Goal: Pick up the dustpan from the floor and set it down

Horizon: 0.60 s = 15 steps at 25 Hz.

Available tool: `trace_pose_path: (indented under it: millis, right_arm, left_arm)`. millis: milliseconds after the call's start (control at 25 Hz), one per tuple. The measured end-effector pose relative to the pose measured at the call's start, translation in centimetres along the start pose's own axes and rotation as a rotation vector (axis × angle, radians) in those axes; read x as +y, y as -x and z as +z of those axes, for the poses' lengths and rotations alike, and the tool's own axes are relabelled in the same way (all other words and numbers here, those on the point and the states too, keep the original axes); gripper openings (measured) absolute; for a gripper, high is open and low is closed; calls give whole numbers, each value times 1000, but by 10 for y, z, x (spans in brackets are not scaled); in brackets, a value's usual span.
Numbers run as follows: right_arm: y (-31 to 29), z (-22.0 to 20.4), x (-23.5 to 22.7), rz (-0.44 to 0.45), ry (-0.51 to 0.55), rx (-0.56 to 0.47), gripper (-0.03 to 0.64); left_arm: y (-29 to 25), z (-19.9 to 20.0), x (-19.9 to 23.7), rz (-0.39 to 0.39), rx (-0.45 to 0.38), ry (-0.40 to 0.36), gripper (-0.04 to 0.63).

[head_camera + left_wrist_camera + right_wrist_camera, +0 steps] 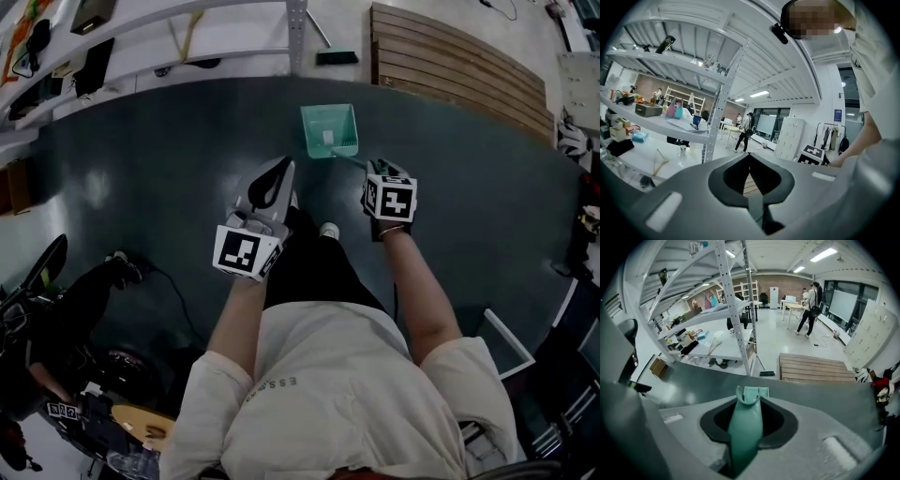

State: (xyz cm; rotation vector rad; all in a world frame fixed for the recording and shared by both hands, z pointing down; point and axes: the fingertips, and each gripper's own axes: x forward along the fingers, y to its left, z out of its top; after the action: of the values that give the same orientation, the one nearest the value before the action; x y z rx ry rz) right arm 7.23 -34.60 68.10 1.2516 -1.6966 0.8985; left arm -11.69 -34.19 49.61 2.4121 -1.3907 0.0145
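Note:
The teal dustpan (329, 129) hangs tilted above the dark floor mat (169, 169), just ahead of my feet. My right gripper (368, 172) points steeply down and is shut on the dustpan's handle (744, 427), which runs up between its jaws to the pan (753, 392). My left gripper (274, 180) is to the left of the dustpan and apart from it. In the left gripper view its jaws (750, 155) meet at the tips with nothing between them, pointing almost level at the shelving.
White metal shelving (216, 23) stands along the mat's far edge. A wooden pallet (459, 70) lies at the back right, with a dark brush head (336, 56) next to it. Black equipment (56, 309) crowds the near left and a white frame (511, 342) the near right.

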Motion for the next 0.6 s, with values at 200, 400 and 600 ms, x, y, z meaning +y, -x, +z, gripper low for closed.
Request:
trace_pose_path:
  millis: [200, 400, 600]
  right_arm:
    - [-58, -1, 11, -12, -27, 27, 72]
    - [-89, -6, 26, -13, -10, 49, 72]
    - [-95, -16, 37, -20, -7, 47, 74]
  left_arm:
    - [-17, -31, 30, 9, 47, 11, 9]
    - [-26, -64, 44, -13, 114, -13, 9]
    - [-29, -74, 48, -15, 114, 4, 9]
